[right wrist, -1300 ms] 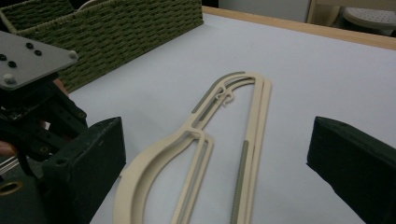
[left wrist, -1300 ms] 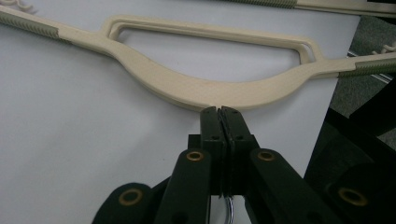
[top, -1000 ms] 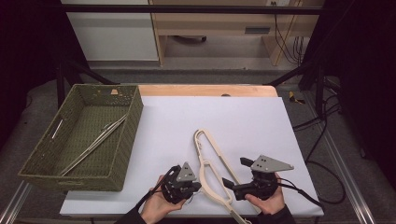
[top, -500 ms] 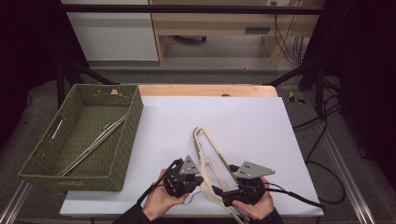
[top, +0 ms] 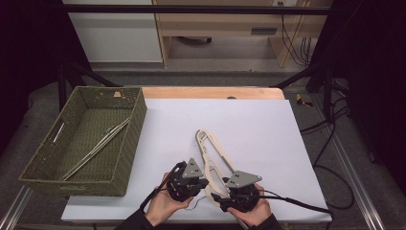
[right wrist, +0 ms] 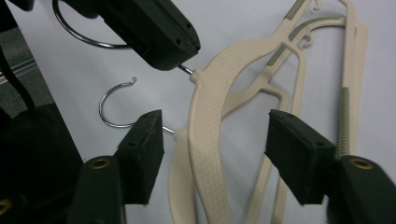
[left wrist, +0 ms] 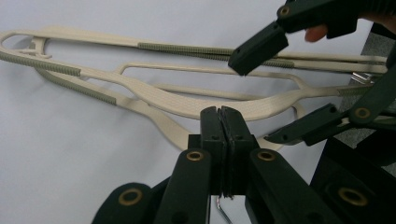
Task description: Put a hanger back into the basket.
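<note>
While both hands work at the near edge of the white table (top: 268, 124), the high view puts two stacked cream hangers (top: 213, 158) between the left gripper (top: 187, 181) and the right gripper (top: 238, 191), with a green basket (top: 125, 143) well to the left. From the left gripper view, its jaws are pressed together at a hanger's neck (left wrist: 219, 122), apparently pinching the wire hook. Seen from the right gripper view, half-open jaws have just been closing astride the upper hanger's body (right wrist: 208, 140), pads not touching. Likely next: clamp and separate the pair.

Matt cream plastic hangers (top: 214, 158), shiny metal hooks (right wrist: 112, 105), woven basket (top: 84, 139)
</note>
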`<state>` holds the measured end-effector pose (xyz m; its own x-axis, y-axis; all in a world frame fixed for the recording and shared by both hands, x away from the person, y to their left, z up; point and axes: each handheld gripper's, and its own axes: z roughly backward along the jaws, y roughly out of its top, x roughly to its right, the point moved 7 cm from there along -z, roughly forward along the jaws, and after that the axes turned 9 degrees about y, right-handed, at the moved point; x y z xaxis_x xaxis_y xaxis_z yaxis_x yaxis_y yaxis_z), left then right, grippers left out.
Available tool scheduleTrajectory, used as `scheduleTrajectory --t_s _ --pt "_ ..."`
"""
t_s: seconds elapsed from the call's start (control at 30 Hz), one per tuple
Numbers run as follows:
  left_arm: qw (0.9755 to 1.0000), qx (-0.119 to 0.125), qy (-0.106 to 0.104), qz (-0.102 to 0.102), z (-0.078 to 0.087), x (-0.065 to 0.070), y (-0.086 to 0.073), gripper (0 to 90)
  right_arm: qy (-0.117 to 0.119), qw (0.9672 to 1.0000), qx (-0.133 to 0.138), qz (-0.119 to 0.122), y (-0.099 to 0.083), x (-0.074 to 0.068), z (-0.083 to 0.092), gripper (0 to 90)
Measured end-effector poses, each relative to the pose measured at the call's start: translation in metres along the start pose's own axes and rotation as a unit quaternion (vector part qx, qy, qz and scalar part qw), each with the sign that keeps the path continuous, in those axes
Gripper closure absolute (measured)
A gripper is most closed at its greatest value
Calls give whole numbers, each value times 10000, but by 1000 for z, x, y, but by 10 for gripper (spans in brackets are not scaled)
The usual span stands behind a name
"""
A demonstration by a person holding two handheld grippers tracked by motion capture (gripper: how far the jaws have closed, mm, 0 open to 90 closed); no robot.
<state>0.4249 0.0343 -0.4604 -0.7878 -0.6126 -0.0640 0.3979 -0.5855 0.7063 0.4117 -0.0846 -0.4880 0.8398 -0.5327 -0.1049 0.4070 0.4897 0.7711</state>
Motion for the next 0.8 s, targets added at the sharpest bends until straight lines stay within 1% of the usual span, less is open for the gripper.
scheduleTrajectory --t_s 0.07,0.1,0.17,0.2,0.23,0.27,0.33,0.37,0.4,0.47,0.5,0.53,0.67,0.7,0.77,0.8 --pt "10000 27 12 -5 0 1 0 885 -9 10000 -74 22 -2 0 -2 440" --pt "10000 27 12 -5 0 1 0 885 -9 10000 -74 22 -2 0 -2 440" --pt "10000 15 11 -59 0 2 1 885 25 9999 -125 68 -3 0 -3 487" --pt "10000 37 12 -36 0 4 1 885 3 9999 -111 82 -3 1 -4 531" --pt "10000 37 12 -36 0 4 1 884 3 9999 -111 82 -3 1 -4 531" --pt "10000 42 21 -34 0 5 1 885 -49 9997 -186 149 -4 2 -5 570" --pt "10000 17 26 -77 0 5 1 884 -50 9996 -207 172 -5 2 -6 616" --pt "10000 17 26 -77 0 5 1 884 -1 9996 -199 189 -5 1 -7 647" --pt "10000 48 25 -19 0 5 1 884 57 9996 -192 195 -5 0 -8 671" --pt "10000 52 14 -10 0 5 1 884 139 9996 -204 161 -5 -1 -8 718" --pt "10000 52 14 -10 0 5 1 884 162 9994 -212 202 -5 -1 -8 720" --pt "10000 39 11 -64 0 5 0 884 177 9993 -217 228 -6 -1 -8 723" --pt "9999 101 10 -25 1 6 1 881 206 9993 -220 233 -6 -2 -8 730" --pt "9999 95 0 -56 1 6 1 880 195 9993 -228 220 -6 -2 -7 733" --pt "9998 194 -26 -22 2 6 3 875 191 9993 -248 195 -5 -2 -6 736" --pt "9998 194 -26 -22 2 6 3 870 193 9994 -218 203 -5 -1 -6 737"
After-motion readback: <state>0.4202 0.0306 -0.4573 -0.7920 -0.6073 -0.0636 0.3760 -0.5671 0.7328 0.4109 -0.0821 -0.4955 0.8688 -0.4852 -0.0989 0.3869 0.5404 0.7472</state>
